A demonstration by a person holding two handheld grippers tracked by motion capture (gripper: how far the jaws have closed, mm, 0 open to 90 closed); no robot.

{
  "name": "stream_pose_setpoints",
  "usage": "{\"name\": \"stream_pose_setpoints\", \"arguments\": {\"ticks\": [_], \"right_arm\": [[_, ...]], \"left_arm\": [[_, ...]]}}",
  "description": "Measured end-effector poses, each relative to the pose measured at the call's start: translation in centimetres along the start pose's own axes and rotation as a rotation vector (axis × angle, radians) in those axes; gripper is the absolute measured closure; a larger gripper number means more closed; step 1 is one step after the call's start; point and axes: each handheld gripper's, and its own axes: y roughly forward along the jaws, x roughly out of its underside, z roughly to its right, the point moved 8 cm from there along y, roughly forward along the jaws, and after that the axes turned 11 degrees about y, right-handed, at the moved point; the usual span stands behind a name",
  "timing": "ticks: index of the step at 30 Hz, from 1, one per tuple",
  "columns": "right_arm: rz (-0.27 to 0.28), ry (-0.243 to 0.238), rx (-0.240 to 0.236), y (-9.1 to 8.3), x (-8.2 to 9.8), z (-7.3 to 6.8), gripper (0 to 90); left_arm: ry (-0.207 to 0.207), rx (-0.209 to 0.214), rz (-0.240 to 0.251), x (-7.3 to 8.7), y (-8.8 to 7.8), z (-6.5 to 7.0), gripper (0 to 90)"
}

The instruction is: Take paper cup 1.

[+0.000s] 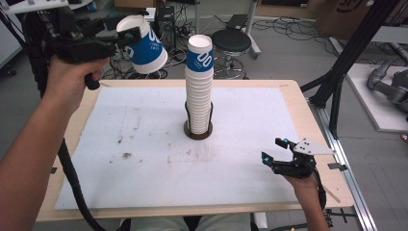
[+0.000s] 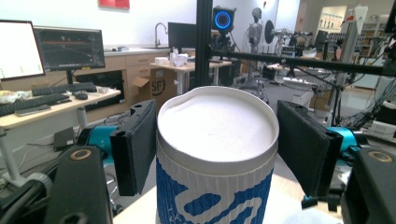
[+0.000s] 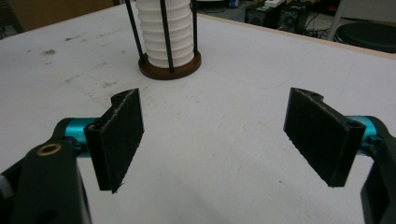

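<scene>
My left gripper is raised above the table's far left corner and is shut on a white paper cup with a blue sleeve, tilted sideways. In the left gripper view the cup sits bottom-up between both black pads, which press its sides. A tall stack of the same cups stands in a round brown wire holder at the table's middle. My right gripper rests low at the near right, open, with bare sheet between its pads. The stack's base lies ahead of it.
A white sheet with some dirt smudges covers the wooden table. A black stool and cables are on the floor beyond the far edge. A black metal frame stands at the right.
</scene>
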Motion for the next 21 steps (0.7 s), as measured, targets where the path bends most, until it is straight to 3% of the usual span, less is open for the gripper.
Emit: {"name": "stream_pose_setpoints", "arguments": {"ticks": [4, 8, 13, 21], "right_arm": [[0.002, -0.001, -0.002, 0.1, 0.0, -0.1, 20.4], [-0.002, -0.007, -0.004, 0.1, 0.0, -0.2, 20.4], [-0.003, -0.009, -0.007, 0.1, 0.0, -0.3, 20.4], [-0.006, -0.013, -0.008, 0.3, 0.0, -0.5, 20.4]], "left_arm": [[-0.003, 0.008, -0.015, 1.5, -0.4, 0.2, 31.6], [-0.001, 0.023, -0.048, 3.9, -0.8, 0.9, 31.5], [-0.011, 0.055, -0.054, 7.4, -0.9, 2.5, 31.5], [-0.003, 0.088, -0.06, 10.6, -0.5, 4.0, 31.4]]}}
